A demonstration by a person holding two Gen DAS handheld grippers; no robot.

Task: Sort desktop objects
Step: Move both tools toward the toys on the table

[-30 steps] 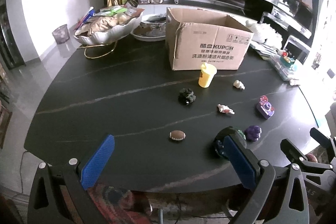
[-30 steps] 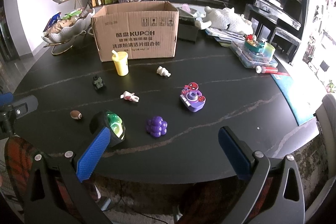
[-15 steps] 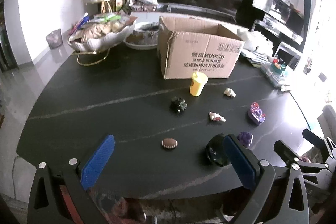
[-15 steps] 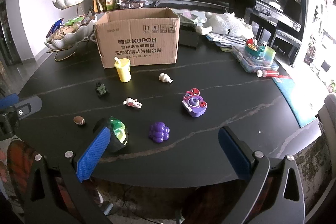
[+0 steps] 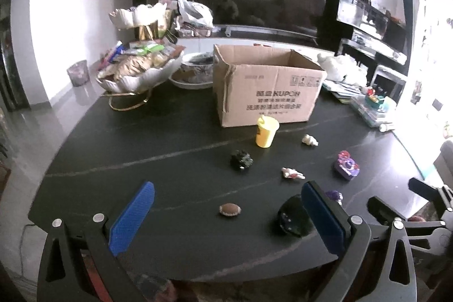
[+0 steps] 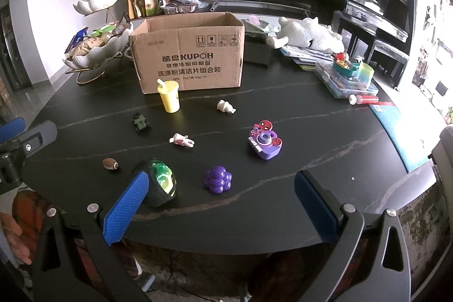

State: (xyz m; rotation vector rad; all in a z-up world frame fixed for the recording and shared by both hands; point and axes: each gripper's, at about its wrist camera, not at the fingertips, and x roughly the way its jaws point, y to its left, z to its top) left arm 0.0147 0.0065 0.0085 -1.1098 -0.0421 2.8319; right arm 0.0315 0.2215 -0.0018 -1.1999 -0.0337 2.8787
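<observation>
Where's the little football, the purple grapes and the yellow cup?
Toy football (image 6: 110,163), right wrist view, middle of its brown body.
Purple grape toy (image 6: 217,179), right wrist view, centre of the bunch.
Yellow cup (image 6: 169,98), right wrist view, its side wall.

Purple grape toy (image 5: 335,195) mostly hidden behind the left claw's right finger (image 5: 322,218), which also covers part of the dark ball (image 5: 291,217). Cardboard box (image 6: 188,53) interior not visible; small print on it unreadable.

I pull both my grippers, left gripper (image 5: 226,220) and right gripper (image 6: 220,205), back and up from the table (image 6: 283,115), so the toys sit farther off.
</observation>
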